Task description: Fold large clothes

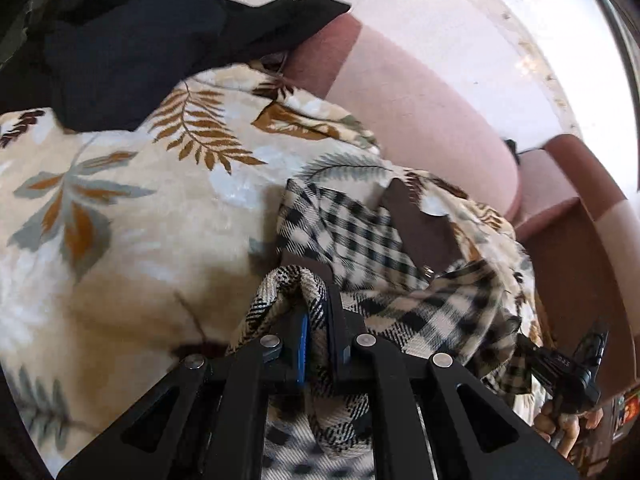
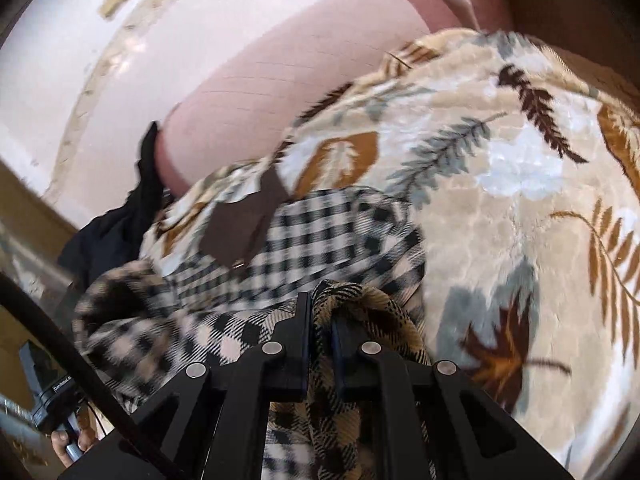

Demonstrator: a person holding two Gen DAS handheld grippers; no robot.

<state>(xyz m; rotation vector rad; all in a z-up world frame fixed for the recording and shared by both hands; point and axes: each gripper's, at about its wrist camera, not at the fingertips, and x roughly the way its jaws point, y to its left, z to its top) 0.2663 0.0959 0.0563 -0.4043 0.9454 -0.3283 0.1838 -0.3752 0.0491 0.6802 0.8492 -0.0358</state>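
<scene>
One checked shirt (image 1: 360, 236) lies on one leaf-print blanket (image 1: 132, 200), one dark garment (image 1: 132, 44) heaped beyond; two grippers are up; left gripper (image 1: 316, 320) clamps a bunched shirt fold; right gripper (image 2: 320, 320) is pinched tight on another fold of it.

Small white lettering on black camera unit (image 2: 54, 394), too small to read; no other text

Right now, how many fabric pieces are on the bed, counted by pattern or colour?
Checked garment: 1, both grippers shut on it
Leaf-print blanket: 1
Dark plain clothing: 1
Total: 3
</scene>
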